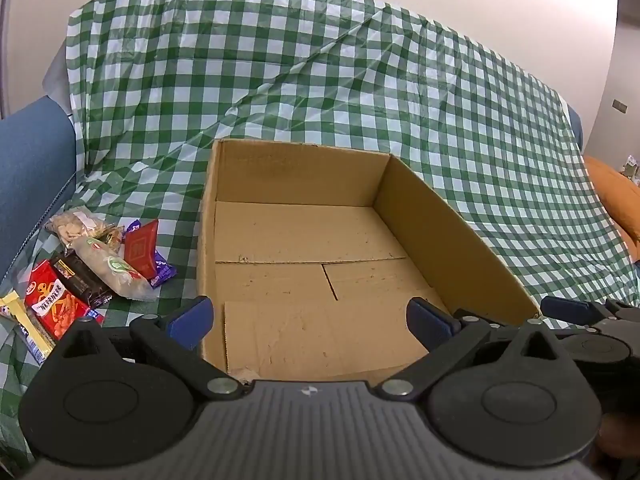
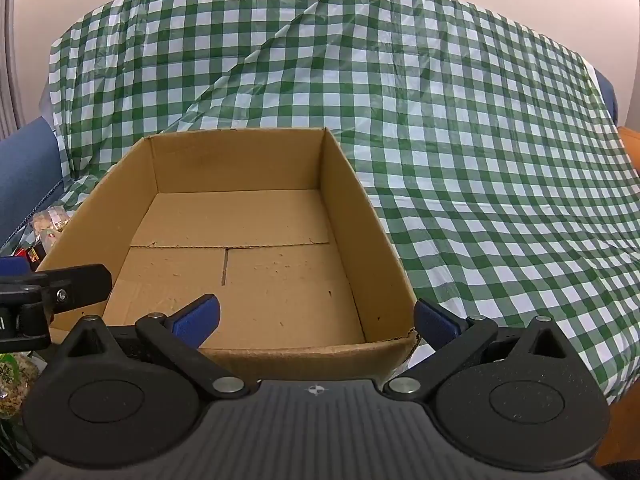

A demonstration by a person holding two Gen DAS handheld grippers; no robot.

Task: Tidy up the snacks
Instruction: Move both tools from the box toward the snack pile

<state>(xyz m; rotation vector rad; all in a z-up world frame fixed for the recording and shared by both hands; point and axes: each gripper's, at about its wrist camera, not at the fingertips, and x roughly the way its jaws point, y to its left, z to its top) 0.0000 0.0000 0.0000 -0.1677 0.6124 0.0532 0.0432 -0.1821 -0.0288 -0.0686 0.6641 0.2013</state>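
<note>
An open cardboard box (image 1: 452,236) with nothing in it sits on a green checked cloth; it also shows in the right wrist view (image 2: 352,216). A pile of snack packets (image 1: 100,268) lies left of the box, among them a red packet (image 1: 52,304) and a red carton (image 1: 141,252). My left gripper (image 1: 308,320) is open and empty over the box's near edge. My right gripper (image 2: 316,320) is open and empty at the box's near right corner. A few snacks (image 2: 44,224) peek past the box's left wall.
The checked cloth (image 1: 320,80) drapes over a blue sofa, whose arm (image 1: 32,168) rises left of the snacks. An orange cushion (image 1: 620,204) lies at the far right. The right gripper's fingertip (image 1: 568,310) shows beside the box. More packets (image 2: 12,384) lie at lower left.
</note>
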